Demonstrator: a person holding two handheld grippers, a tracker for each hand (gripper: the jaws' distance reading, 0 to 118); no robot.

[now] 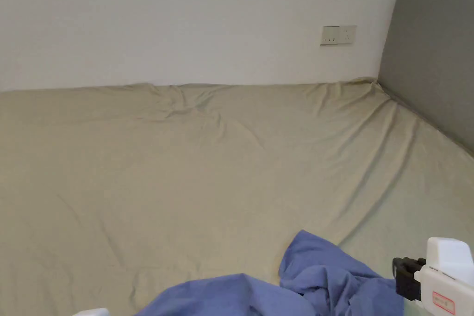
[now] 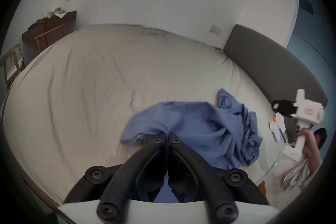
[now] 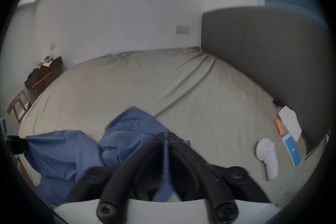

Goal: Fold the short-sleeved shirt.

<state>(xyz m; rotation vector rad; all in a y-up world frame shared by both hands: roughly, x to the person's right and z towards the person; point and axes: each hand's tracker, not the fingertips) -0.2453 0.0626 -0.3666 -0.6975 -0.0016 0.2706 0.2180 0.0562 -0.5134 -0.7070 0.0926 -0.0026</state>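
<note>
Left gripper view: left gripper (image 2: 167,134) pinched closed on blue shirt (image 2: 190,129), bunched at near edge of bed (image 2: 91,73). Right gripper (image 3: 166,135) likewise clamped on cloth. Step: spreading. Next: draw apart, lay shirt flat mid-bed.

The bed (image 1: 185,169) lies open from the middle out to the far wall (image 1: 185,16) and to the left, its sheet bare but for shallow wrinkles. On the right the grey headboard (image 1: 430,62) stands as a tall barrier. The crumpled blue shirt (image 1: 324,275) heaps at the near edge. Near the headboard, at the near right, a white controller (image 3: 267,157), a blue booklet (image 3: 292,151) and an orange item (image 3: 279,126) crowd the sheet.
</note>
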